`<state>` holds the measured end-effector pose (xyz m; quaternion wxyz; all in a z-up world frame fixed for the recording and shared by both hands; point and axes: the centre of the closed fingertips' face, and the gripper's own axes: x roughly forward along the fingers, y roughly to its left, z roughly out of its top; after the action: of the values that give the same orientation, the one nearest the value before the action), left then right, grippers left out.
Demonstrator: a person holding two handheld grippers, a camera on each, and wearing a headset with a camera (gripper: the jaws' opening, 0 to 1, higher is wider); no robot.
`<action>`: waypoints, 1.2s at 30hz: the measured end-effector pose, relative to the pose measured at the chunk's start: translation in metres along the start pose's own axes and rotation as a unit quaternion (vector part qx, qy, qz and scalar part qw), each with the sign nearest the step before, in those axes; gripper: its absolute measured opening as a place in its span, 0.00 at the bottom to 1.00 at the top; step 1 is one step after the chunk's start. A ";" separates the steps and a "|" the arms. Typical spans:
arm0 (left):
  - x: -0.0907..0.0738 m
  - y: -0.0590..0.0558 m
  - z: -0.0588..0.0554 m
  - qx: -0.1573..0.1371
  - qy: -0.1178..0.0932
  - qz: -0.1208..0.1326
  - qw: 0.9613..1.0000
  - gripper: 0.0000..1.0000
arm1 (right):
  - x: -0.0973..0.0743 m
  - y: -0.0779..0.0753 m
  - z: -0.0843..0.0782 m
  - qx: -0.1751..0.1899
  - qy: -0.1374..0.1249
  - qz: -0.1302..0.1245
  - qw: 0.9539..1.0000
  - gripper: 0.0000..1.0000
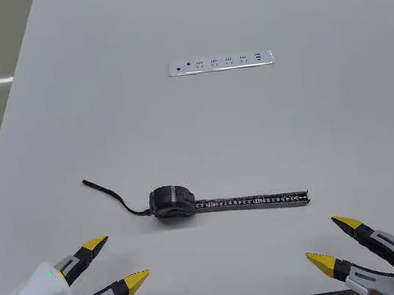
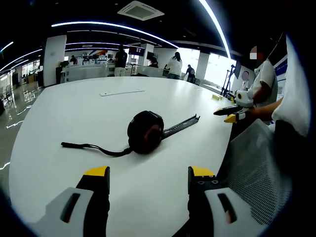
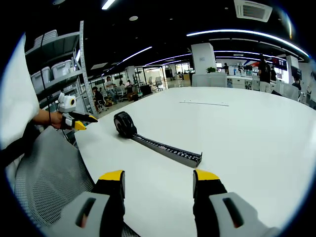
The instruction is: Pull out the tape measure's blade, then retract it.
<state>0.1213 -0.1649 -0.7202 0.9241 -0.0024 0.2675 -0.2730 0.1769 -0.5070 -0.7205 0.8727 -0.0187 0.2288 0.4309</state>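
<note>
- The tape measure point(image 1: 172, 201) lies on the white bench point(image 1: 180, 121), close to its near edge and roughly midway between the two grippers. Nothing touches it.
- Its case is dark and rounded and rests on its side.
- The blade point(image 1: 252, 201) is partly drawn out and lies flat on the bench. It runs from the case toward the right edge, about parallel to the near edge, and its end hook rests on the surface.
- A thin black wrist strap point(image 1: 107, 193) trails from the other side of the case, curving off toward the left edge and a little toward the far edge.
- The left gripper point(image 1: 121, 257) hovers over the near edge, left of the case. Its yellow-tipped jaws are spread wide with nothing between them, well apart from the strap and the case.
- The right gripper point(image 1: 326, 238) hovers over the near edge, right of the blade's end. Its jaws are likewise spread and empty, clear of the blade.
- A long white power strip point(image 1: 220, 62) sits farther toward the far edge, parallel to the blade and well apart from the tape measure.
</note>
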 end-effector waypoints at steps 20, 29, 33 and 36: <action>-0.005 0.003 -0.010 -0.003 0.009 0.008 1.000 0.62 | -0.006 0.002 -0.010 0.008 0.006 -0.004 1.000 0.56; -0.005 0.004 -0.008 -0.005 0.007 0.011 1.000 0.62 | -0.005 0.001 -0.010 0.012 0.004 -0.004 1.000 0.55; -0.003 0.001 -0.007 -0.003 0.006 0.008 1.000 0.62 | -0.003 0.003 -0.010 0.010 0.005 -0.001 1.000 0.55; -0.002 0.001 -0.006 -0.003 0.006 0.008 1.000 0.62 | -0.002 0.003 -0.010 0.008 0.007 0.000 1.000 0.55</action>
<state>0.1171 -0.1621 -0.7244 0.9244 -0.0011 0.2741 -0.2653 0.1697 -0.5087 -0.7284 0.8710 -0.0145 0.2385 0.4292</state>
